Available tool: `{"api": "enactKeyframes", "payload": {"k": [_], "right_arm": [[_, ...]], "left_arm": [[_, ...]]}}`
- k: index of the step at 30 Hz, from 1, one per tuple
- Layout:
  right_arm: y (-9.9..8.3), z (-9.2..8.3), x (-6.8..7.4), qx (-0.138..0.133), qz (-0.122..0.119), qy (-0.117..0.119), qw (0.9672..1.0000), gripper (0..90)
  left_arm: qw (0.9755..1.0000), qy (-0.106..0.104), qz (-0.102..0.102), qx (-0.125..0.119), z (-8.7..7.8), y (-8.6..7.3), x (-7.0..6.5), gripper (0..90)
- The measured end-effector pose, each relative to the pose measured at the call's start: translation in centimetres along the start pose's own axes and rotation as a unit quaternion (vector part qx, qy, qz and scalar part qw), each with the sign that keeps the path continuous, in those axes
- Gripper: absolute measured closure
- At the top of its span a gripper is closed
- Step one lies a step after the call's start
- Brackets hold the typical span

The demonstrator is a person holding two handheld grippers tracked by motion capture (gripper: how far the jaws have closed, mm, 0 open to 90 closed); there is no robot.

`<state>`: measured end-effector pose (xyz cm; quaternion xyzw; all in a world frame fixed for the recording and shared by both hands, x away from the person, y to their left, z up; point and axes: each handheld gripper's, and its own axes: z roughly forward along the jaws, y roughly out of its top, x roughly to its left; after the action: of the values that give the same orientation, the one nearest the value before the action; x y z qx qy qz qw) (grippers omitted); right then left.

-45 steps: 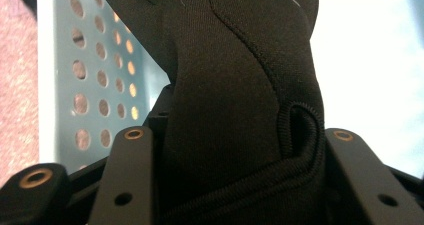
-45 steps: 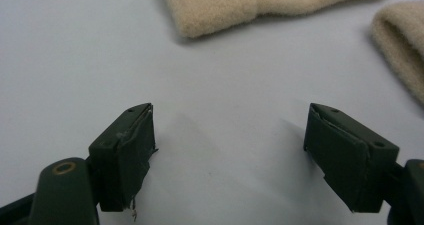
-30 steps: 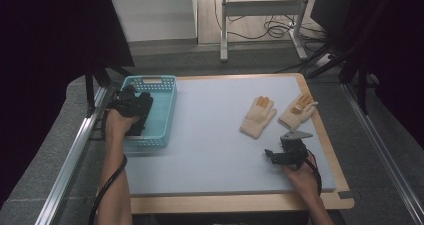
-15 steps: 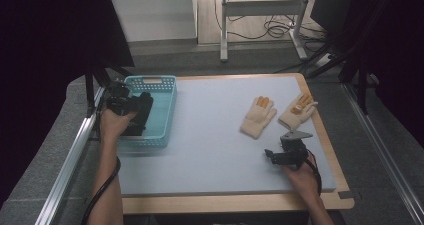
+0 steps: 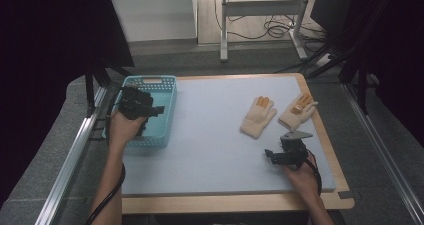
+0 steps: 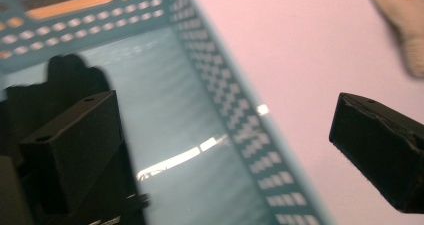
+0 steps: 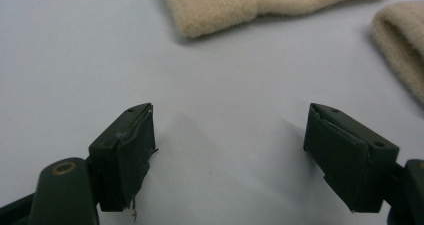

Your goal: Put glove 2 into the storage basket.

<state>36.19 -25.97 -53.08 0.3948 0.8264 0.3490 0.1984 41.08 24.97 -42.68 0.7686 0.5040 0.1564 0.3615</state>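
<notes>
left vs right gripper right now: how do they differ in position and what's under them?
The left gripper hangs over the teal plastic mesh basket, one jaw inside its wall and one outside. The right gripper sits over bare mat near the two cream knit gloves, cuffs ahead of its jaws. Both are open, holding nothing.

Bright, even light on the table (image 5: 210,135) — dark surroundings; glare streaks inside the blurred basket (image 6: 210,150).

Two cream gloves (image 5: 258,116) flat, apart; basket (image 5: 159,84) seemingly empty.
</notes>
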Motion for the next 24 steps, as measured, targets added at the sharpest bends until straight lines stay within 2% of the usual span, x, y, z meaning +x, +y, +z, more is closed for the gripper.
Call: {"api": "enactKeyframes", "payload": {"k": [6,13,18,20,24], "right_arm": [[0.0,0.0,0.0,0.000,0.000,0.000,1.0000,20.0],[0.0,0.0,0.0,0.000,0.000,0.000,1.0000,20.0],[0.0,0.0,0.0,0.000,0.000,0.000,1.0000,20.0],[0.0,0.0,0.0,0.000,0.000,0.000,1.0000,20.0],[0.0,0.0,0.0,0.000,0.001,0.000,1.0000,20.0]], "left_arm": [[0.9987,-0.028,0.038,-0.018,-0.1,0.0,-3.3,0.8],[0.9949,-0.055,0.077,-0.033,0.4,-0.9,-7.0,0.1],[0.9904,-0.081,0.103,-0.044,1.1,-2.3,-9.2,0.2],[0.9885,-0.091,0.113,-0.042,1.6,-3.0,-10.1,0.3],[0.9859,-0.097,0.131,-0.040,2.7,-5.0,-11.7,0.2]]}}
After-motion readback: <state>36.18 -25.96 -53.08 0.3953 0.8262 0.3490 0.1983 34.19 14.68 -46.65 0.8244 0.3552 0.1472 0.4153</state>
